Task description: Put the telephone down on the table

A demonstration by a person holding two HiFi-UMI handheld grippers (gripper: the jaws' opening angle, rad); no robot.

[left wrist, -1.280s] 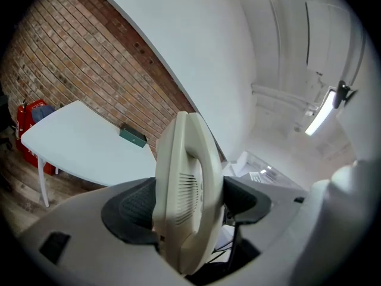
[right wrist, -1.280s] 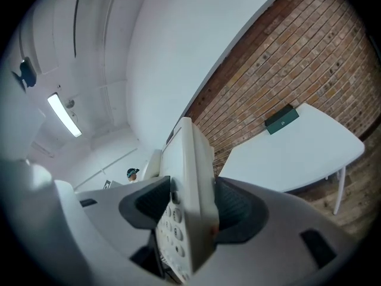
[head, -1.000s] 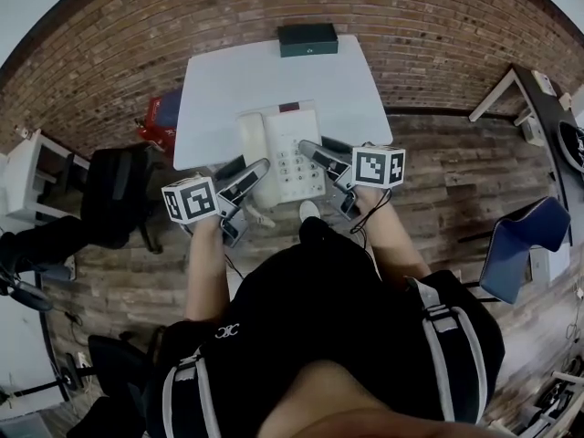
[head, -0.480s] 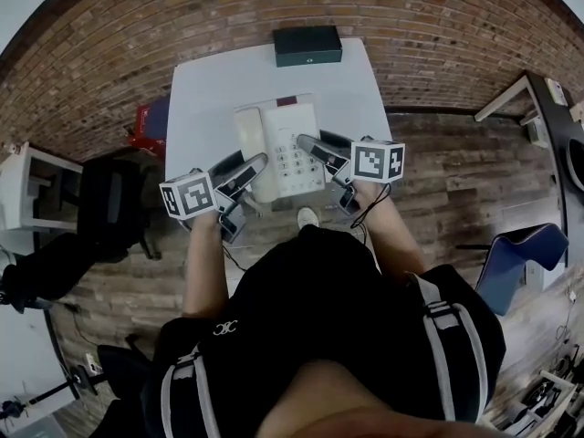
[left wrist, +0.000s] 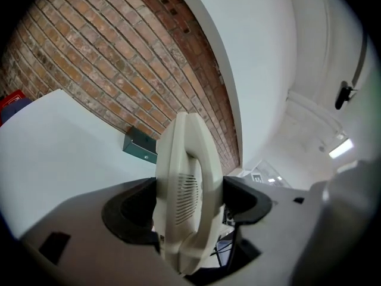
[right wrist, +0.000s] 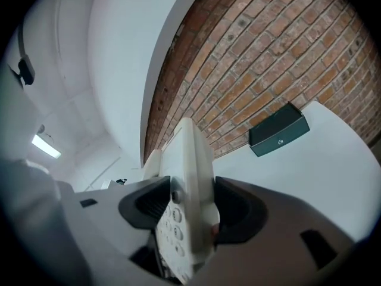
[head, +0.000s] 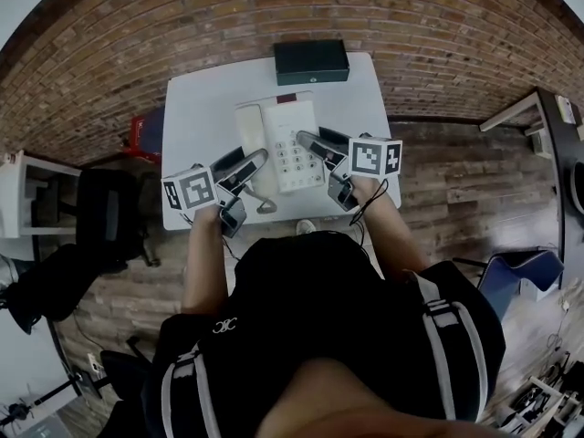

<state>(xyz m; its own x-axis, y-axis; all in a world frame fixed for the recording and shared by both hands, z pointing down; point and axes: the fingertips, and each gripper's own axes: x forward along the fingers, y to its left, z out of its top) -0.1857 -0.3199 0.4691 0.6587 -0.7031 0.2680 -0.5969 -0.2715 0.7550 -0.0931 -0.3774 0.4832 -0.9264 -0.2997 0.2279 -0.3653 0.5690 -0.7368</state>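
Observation:
A cream telephone (head: pixel 278 144) with a keypad and its handset on the left side is held over the white table (head: pixel 201 117). My left gripper (head: pixel 254 161) is shut on the telephone's left side, by the handset (left wrist: pixel 187 183). My right gripper (head: pixel 312 141) is shut on its right edge, beside the keys (right wrist: pixel 172 216). In the left gripper view the left gripper (left wrist: pixel 189 204) clamps the cream body between its dark pads. The right gripper (right wrist: pixel 191 207) does the same in its own view. Whether the base touches the tabletop is hidden.
A dark green box (head: pixel 311 61) lies at the table's far edge against the brick wall, also seen as the box (left wrist: pixel 140 145) and box (right wrist: pixel 278 130). A red object (head: pixel 146 133) and a black chair (head: pixel 105 217) stand left of the table. A blue chair (head: pixel 511 272) is at right.
Both grippers have carried the telephone forward from the table's near edge to over its middle. Both grips are unchanged.

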